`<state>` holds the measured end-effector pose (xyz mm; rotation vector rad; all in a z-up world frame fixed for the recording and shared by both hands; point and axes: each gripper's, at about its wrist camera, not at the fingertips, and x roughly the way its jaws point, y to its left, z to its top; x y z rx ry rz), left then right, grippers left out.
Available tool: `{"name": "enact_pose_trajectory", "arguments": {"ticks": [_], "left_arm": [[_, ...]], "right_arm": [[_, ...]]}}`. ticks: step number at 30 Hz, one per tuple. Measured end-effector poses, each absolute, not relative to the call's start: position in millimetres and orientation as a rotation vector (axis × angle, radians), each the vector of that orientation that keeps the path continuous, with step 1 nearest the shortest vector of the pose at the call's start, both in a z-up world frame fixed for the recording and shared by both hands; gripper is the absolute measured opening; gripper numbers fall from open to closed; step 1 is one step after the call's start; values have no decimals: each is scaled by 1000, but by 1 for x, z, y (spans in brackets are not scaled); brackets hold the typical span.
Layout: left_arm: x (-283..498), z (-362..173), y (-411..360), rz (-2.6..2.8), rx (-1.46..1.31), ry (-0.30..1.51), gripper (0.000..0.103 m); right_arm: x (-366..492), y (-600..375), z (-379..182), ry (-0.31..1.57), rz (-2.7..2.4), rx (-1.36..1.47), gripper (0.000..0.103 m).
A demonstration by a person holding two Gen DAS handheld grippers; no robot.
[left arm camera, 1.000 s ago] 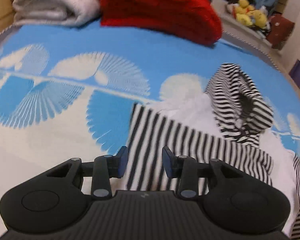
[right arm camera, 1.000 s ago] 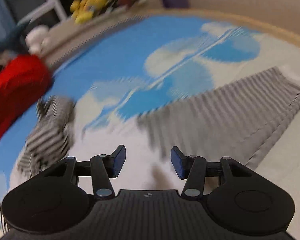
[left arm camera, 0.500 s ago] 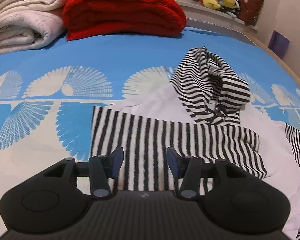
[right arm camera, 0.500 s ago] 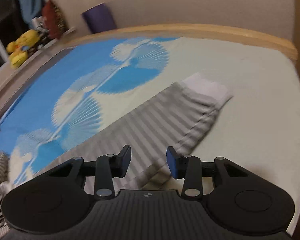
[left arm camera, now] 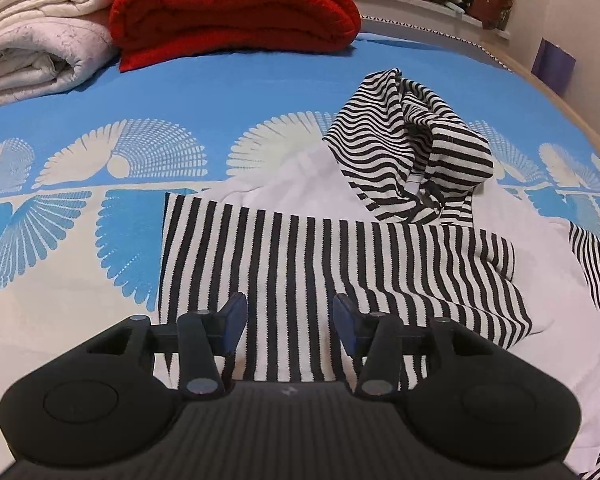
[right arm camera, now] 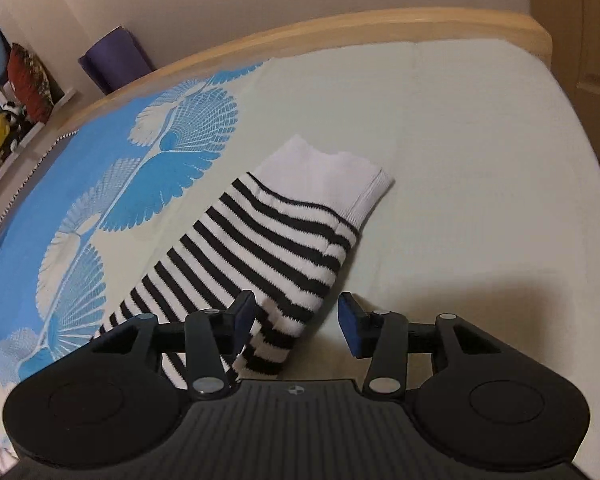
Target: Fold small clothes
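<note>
- My left gripper (left arm camera: 289, 318) hovers low over the black-and-white striped top (left arm camera: 320, 264), jaws parted wide with nothing between them; the striped panel lies flat on the blue fan-print bedspread (left arm camera: 180, 92), its hood (left arm camera: 408, 160) bunched up beyond.
- My right gripper (right arm camera: 296, 320) is likewise spread and empty, just over the sleeve (right arm camera: 260, 260) that runs out to a white cuff (right arm camera: 332, 176) on the pale part of the bed.
- Risk on the left: if I close here I judge I would pinch only the top layer mid-panel, not an edge, and drag the white lining underneath into a wrinkle.
- Risk on the right: the sleeve sits under the left finger only, so a close could miss cloth or catch a single fold, and the sleeve would twist as I carry it across.
- The hood lump could also spoil a flat fold if I lay the sleeve over it.
- Against half a second ago, the left view has hardly changed; the right view is now sharp and nearer the sleeve, with the cuff more central.
</note>
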<state>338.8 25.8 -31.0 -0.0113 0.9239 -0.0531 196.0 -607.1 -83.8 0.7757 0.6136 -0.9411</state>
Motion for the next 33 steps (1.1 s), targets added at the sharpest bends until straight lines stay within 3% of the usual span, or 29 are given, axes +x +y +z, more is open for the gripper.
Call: {"name": "enact_pose_trajectory", "arguments": {"ticks": [2,3,4,8,12,19,23,25,29,33], "left_arm": [[338,-30,26,-58,-12,923,53],[338,-30,26,-59,-11,923,53],[337,-30,27,-59,-12,924,53],[337,-28,31,-52,-27,927,53],[338,-25,37,-44,-46,925,53],[337,-19,61,20,-98,917,53],[339,-14,76,51,-143,913,53],[339,-14,84,58,-173,919,53],[340,-14,93,50,-236,937,53],[343,-18,94,20,-306,961,53]], "right_arm": [[198,-605,-83,602,-937,774,36],[198,-605,-83,598,-931,776,20],[199,-605,-84,596,-932,776,12],[204,-593,-70,560,-980,735,6],[235,-538,-16,453,-910,474,5],[276,-321,59,282,-190,48,5],[273,-207,45,400,347,-67,10],[270,-168,20,545,564,-154,20],[265,-150,0,693,639,-226,22],[287,-183,36,719,396,31,45]]}}
